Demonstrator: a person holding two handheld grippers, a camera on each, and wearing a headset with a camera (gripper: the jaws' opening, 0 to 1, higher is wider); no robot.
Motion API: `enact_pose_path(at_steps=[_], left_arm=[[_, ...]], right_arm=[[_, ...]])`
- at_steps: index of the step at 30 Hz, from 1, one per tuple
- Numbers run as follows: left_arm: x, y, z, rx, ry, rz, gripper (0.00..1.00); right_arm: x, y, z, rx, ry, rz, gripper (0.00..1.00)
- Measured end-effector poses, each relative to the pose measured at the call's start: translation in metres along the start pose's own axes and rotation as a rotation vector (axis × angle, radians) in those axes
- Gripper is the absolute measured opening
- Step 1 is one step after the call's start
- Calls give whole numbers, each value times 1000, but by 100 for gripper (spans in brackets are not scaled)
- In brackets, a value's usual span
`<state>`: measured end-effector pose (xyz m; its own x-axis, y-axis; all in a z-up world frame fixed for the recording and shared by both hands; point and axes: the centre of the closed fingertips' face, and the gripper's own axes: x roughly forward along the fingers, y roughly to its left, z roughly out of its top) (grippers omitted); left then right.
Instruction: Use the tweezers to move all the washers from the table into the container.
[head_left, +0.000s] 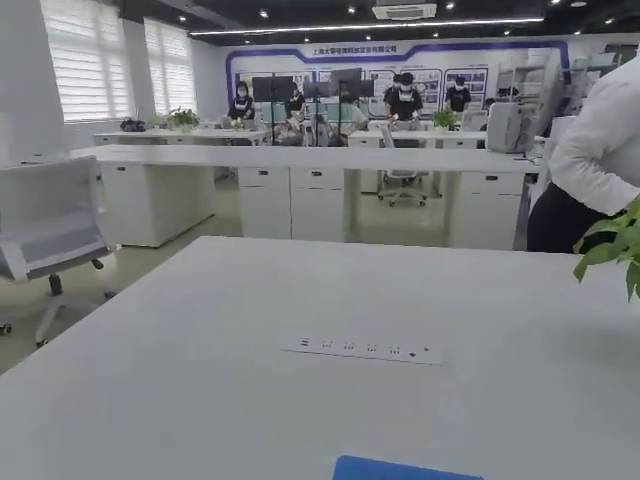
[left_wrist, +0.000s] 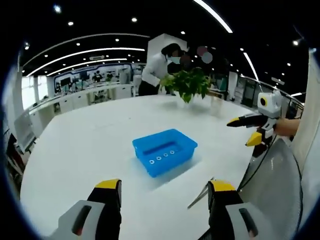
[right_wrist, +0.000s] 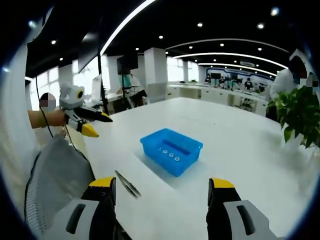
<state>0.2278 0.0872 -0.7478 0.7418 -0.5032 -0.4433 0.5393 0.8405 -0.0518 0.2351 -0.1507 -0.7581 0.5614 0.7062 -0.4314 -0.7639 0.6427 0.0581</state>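
Blue container (left_wrist: 164, 151) holds four small ring washers (left_wrist: 158, 158) in a row; tweezers (right_wrist: 127, 184) lie on the desk (left_wrist: 85, 150). Left gripper (left_wrist: 165, 186) and right gripper (right_wrist: 161, 183) fingers spread.

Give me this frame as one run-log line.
left claw: open, empty | right claw: open, empty | tweezers: lying on table, ungripped | washers: in blue container

I see a wide white desk (head_left: 200, 380), plain and matte, running far out ahead of me. A narrow socket panel (head_left: 363, 348) sits flush in its top around the middle. A blue rectangular container (left_wrist: 164, 151) rests flat on the desk on the near side. The metal tweezers (right_wrist: 128, 184) lie flat on the bare top, nearer to me than the container and apart from it. A leafy potted plant (left_wrist: 187, 84) stands at the far right.
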Motion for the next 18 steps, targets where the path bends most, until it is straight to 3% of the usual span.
enact_pose_path(at_steps=[3,5,11,15,18], left_arm=[[-8,-1,12,-2,-61,41,79],[-13,-4,15,-15,-77,49,82],[-30,-2,30,-45,-176,119,92],[-46,2,36,-80,-241,167,99],[-57,7,36,-92,-259,205,99]], right_arm=[[-6,-11,6,30,-44,-44,79],[-11,-17,11,25,-71,-74,85],[-19,-30,17,34,-114,-150,98],[-19,-32,19,42,-117,-175,99],[-15,-34,23,45,-128,-187,99]])
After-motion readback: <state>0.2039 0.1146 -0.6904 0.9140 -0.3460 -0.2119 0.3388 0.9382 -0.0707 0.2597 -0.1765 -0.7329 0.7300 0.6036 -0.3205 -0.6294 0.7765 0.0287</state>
